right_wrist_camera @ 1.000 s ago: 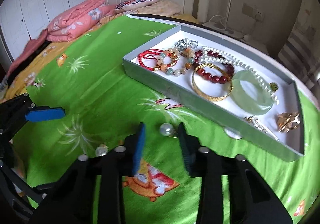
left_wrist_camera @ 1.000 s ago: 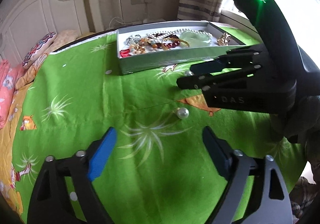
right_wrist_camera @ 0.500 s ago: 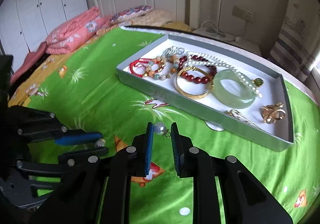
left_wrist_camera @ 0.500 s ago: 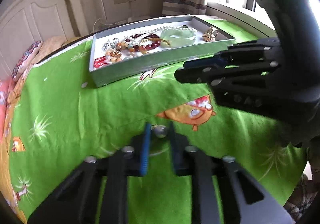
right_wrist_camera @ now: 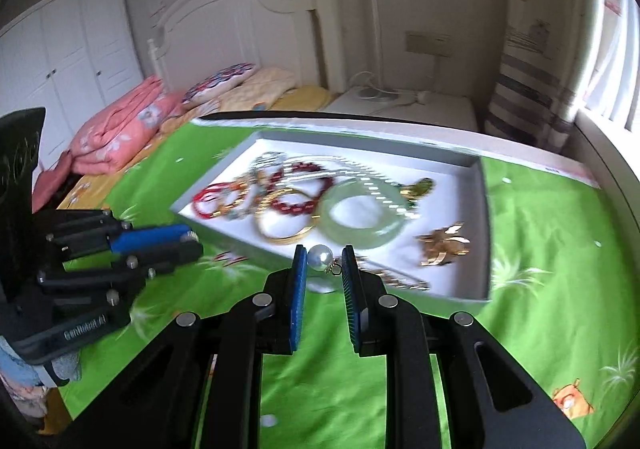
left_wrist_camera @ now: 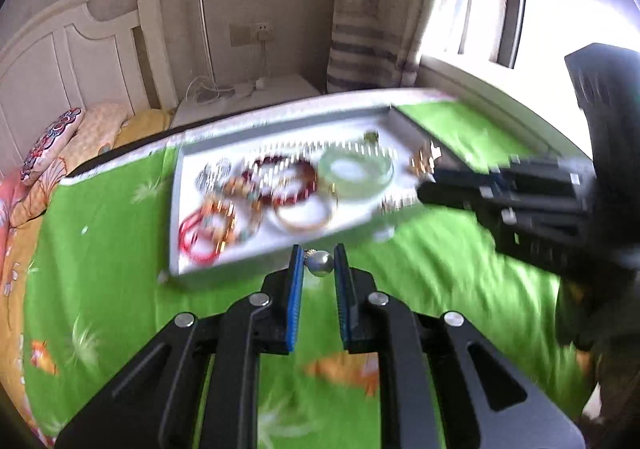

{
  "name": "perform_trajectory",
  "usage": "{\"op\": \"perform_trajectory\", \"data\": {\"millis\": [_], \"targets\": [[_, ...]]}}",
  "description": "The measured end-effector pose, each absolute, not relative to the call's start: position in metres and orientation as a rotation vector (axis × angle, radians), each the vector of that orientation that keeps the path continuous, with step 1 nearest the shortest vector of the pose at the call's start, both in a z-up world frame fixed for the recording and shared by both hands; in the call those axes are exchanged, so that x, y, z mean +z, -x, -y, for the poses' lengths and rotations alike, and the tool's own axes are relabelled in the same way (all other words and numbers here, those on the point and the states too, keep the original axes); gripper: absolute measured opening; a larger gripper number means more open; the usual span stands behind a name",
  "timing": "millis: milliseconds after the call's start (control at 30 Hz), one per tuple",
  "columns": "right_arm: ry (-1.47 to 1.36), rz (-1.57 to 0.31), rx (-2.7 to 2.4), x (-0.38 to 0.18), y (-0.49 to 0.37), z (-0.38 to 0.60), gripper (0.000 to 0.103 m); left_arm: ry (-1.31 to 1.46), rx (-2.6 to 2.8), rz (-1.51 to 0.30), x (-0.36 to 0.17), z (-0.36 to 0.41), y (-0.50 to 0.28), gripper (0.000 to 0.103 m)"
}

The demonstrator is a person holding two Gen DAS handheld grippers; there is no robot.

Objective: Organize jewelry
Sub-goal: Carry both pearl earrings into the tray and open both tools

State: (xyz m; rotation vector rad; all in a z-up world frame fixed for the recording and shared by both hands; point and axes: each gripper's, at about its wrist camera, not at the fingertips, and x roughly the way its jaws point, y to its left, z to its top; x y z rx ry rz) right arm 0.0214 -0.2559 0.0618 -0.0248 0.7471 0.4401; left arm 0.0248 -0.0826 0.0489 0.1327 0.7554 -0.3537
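My left gripper [left_wrist_camera: 318, 263] is shut on a pearl earring [left_wrist_camera: 320, 263], held above the green bedspread just in front of the grey jewelry box [left_wrist_camera: 224, 273]. My right gripper [right_wrist_camera: 323, 261] is shut on a second pearl earring [right_wrist_camera: 321, 257], held over the near wall of the same box [right_wrist_camera: 482, 209]. The box holds red bead bracelets [right_wrist_camera: 298, 205], a gold bangle [right_wrist_camera: 280, 235], a jade bangle [right_wrist_camera: 360, 217], a pearl strand and a gold brooch [right_wrist_camera: 442, 245]. The left gripper also shows at the left of the right wrist view [right_wrist_camera: 188, 243].
The green bedspread [right_wrist_camera: 540, 289] covers the bed. Pink folded bedding [right_wrist_camera: 120, 133] and pillows [right_wrist_camera: 224, 79] lie by the white headboard. A nightstand with cables [left_wrist_camera: 248, 93] stands behind the box. A window and striped curtain [left_wrist_camera: 360, 49] are at the right.
Both grippers have closed on a pearl earring each, lifted them off the bedspread and moved toward the box. The views are blurred by motion.
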Motion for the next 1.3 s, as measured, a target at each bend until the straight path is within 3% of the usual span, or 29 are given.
{"op": "perform_trajectory", "data": {"millis": [500, 567, 633, 700, 833, 900, 933, 1000, 1300], "targets": [[-0.131, -0.743, 0.461, 0.05, -0.089, 0.266, 0.021, 0.15, -0.409, -0.782, 0.041, 0.106, -0.124, 0.015], [-0.2, -0.75, 0.479, 0.05, -0.095, 0.276, 0.027, 0.193, -0.416, -0.791, 0.038, 0.102, -0.131, 0.016], [-0.259, -0.732, 0.5, 0.052, -0.092, 0.286, 0.041, 0.216, -0.413, -0.787, 0.038, 0.098, -0.132, 0.022], [-0.298, -0.695, 0.515, 0.059, -0.085, 0.295, 0.055, 0.239, -0.397, -0.767, 0.041, 0.09, -0.129, 0.044], [-0.373, -0.595, 0.526, 0.084, -0.065, 0.311, 0.056, 0.271, -0.314, -0.69, 0.062, 0.072, -0.111, 0.064], [-0.392, -0.539, 0.512, 0.096, -0.045, 0.317, 0.061, 0.238, -0.235, -0.602, 0.078, 0.066, -0.091, 0.092], [-0.391, -0.527, 0.495, 0.098, -0.039, 0.319, 0.074, 0.205, -0.172, -0.536, 0.084, 0.064, -0.076, 0.099], [-0.36, -0.513, 0.416, 0.1, -0.019, 0.317, 0.087, 0.148, -0.099, -0.455, 0.087, 0.063, -0.053, 0.101], [-0.061, -0.62, 0.092, 0.06, 0.013, 0.271, 0.087, -0.016, 0.026, -0.519, 0.057, 0.066, -0.015, 0.101]]}}
